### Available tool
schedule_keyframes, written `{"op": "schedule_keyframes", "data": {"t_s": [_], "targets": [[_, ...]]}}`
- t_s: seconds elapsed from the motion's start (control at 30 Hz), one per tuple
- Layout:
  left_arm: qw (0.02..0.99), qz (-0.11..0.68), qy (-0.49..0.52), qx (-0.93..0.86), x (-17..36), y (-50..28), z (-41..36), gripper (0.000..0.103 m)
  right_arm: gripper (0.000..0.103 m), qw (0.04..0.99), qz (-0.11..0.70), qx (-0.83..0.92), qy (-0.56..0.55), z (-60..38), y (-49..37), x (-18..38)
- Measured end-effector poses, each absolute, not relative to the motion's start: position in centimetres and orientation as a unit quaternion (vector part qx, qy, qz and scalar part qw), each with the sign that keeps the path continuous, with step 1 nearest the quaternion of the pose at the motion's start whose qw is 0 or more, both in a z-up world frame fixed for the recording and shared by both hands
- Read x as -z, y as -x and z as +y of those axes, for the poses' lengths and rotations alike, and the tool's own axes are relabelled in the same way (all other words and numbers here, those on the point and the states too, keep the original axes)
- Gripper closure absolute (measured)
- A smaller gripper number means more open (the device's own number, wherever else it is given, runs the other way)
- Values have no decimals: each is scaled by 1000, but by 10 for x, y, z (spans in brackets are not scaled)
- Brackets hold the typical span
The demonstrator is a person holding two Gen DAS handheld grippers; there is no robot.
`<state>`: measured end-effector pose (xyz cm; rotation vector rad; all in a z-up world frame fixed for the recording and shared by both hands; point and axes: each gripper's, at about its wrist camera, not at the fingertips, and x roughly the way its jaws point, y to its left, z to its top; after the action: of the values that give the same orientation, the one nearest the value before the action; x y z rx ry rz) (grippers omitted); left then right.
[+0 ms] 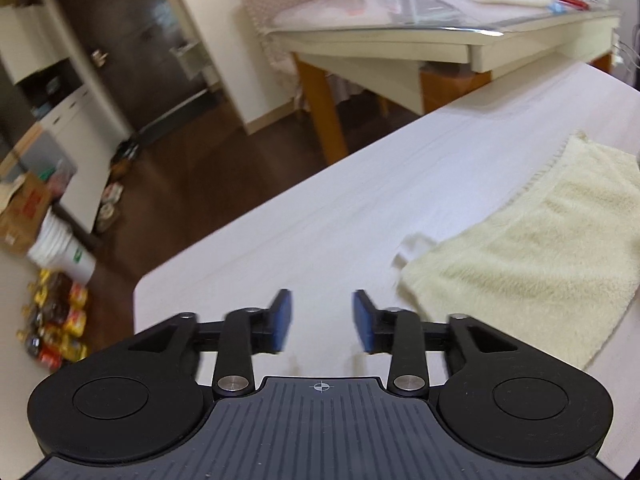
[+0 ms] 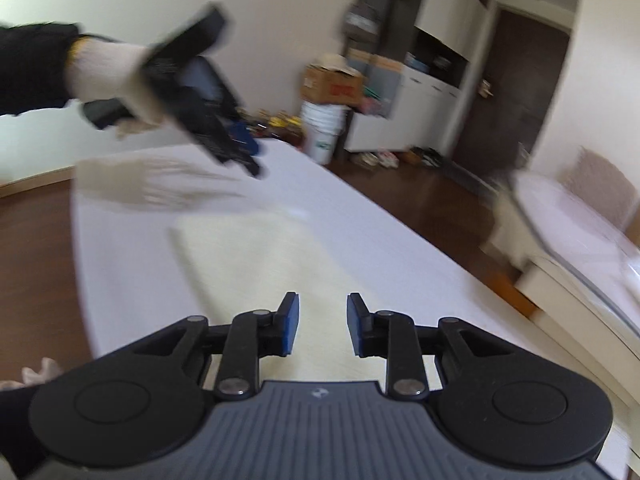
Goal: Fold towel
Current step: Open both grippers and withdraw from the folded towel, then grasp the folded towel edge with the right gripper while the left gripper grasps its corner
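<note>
You are working at a pale, faintly grained table point(image 1: 320, 200) over a dark wooden floor point(image 1: 208, 176), with a second, glass-topped table point(image 1: 440, 28) on orange-brown legs beyond it.

Your left gripper point(image 1: 322, 322) has its jaws apart with nothing between the blue pads point(image 1: 282, 320); only bare tabletop shows in the gap. The table's near corner lies just to the left of it, and the long edge runs away diagonally, so open surface stretches ahead. The towel point(image 1: 532, 248), cream and fluffy, lies flat to the right, with a fringed far edge and a small white tag at its near corner, clear of the left jaws.

Your right gripper point(image 2: 323, 328) also stands open and empty, held over the near end of the towel point(image 2: 256, 256), which looks like a smooth folded rectangle. In the right wrist view your left hand point(image 2: 120, 76), in a white knit glove with a black sleeve, holds its gripper above the far table edge. Buckets, boxes and white cabinets point(image 2: 408, 120) line the wall behind.
</note>
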<state>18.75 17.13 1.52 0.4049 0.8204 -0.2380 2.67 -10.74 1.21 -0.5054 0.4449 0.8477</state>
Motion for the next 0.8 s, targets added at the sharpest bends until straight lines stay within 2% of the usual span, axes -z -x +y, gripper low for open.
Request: {"op": "schedule_keyframes", "data": {"t_s": [0.03,0.1,0.13,0.5,0.6,0.67,0.7,0.73,0.8], "targets": [[892,397,-186,110,-16,-185,174,27,73,851,202,-411,257,-89,-16,-7],[895,394,-180,106,-20,-179,180,14,74,840,195,-422,278,-62,-6,-1],[896,392,-179,105,-21,-176,183,12,73,837,190,-422,293,-48,-2,3],[911,369,-160,97,-28,-157,208,10,74,802,168,-385,426,37,-8,33],[912,366,-158,95,-25,-153,214,10,77,795,163,-381,442,44,-14,41],[912,365,-161,98,-23,-149,215,10,80,793,161,-382,446,46,-17,43],[911,362,-168,103,-22,-145,215,10,91,793,161,-386,443,46,-18,44],[910,358,-178,113,-21,-140,214,10,96,793,162,-389,441,45,-19,44],[906,348,-199,137,-19,-130,209,10,96,798,163,-398,423,38,-20,40]]}}
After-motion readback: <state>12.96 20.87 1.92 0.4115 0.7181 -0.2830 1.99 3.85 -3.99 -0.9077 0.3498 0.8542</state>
